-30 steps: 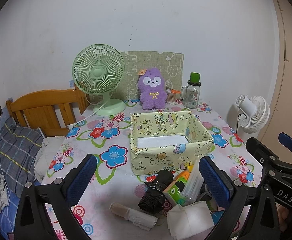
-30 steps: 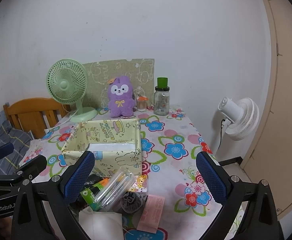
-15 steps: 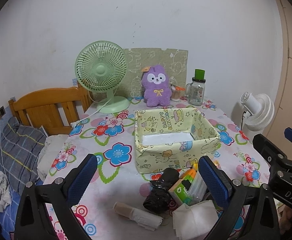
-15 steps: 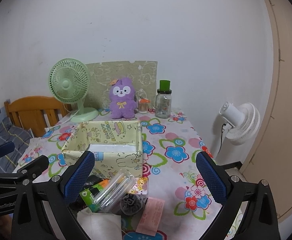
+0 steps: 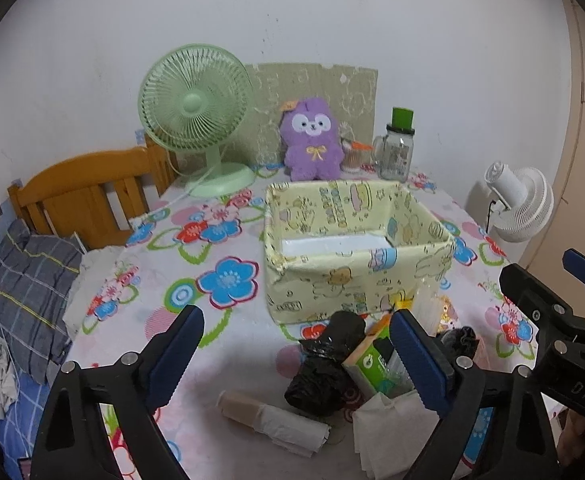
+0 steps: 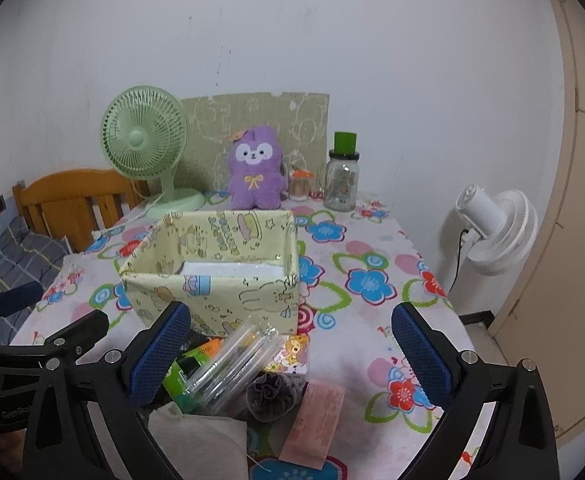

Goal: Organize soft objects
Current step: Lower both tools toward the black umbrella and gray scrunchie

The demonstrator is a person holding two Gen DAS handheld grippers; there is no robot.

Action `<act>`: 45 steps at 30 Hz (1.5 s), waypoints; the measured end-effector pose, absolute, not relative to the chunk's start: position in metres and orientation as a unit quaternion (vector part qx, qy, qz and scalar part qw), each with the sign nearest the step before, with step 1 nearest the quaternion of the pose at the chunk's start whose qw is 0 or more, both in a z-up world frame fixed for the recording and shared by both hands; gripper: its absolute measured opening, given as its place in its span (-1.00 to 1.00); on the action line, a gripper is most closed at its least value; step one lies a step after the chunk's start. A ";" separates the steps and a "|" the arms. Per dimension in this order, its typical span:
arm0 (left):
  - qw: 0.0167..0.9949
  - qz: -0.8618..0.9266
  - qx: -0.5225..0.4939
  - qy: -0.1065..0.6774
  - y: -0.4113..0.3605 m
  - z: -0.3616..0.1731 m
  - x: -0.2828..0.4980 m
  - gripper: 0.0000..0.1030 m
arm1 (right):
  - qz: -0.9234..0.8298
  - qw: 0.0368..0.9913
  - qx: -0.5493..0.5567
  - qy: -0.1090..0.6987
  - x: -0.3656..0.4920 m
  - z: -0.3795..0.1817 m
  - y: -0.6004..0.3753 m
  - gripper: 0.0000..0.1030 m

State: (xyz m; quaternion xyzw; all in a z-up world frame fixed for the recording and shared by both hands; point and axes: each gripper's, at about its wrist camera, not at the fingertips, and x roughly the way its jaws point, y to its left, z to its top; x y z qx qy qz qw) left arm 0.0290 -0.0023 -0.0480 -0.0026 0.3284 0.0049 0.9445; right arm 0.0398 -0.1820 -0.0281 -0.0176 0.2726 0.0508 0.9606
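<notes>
A pale yellow cartoon-print box [image 5: 332, 288] stands open on the floral table; it also shows in the right wrist view [image 6: 220, 292]. In front of it lies a pile: a black plastic bag [image 5: 324, 372], a green packet [image 5: 366, 362], a clear tube pack [image 6: 228, 364], a grey scrunchie [image 6: 270, 394], a white cloth [image 6: 200, 438], a pink packet [image 6: 318, 422] and a paper-wrapped roll [image 5: 276, 420]. A purple plush [image 5: 312, 146] sits at the back. My left gripper [image 5: 296, 356] and right gripper [image 6: 290, 352] are open and empty, just short of the pile.
A green fan [image 5: 196, 112], a glass jar with a green lid [image 5: 396, 148] and a small orange-capped jar [image 5: 352, 156] stand at the table's back. A white fan [image 6: 496, 232] stands right of the table. A wooden headboard [image 5: 88, 188] and bedding lie left.
Both grippers have drawn back and risen slightly, so the box and pile sit a little farther off. Nothing on the table has moved. Both grippers stay open.
</notes>
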 end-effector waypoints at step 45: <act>0.907 -0.039 0.029 0.418 -0.014 -0.134 0.053 0.80 | 0.074 0.909 -0.007 0.411 0.079 -0.134 -0.175 0.17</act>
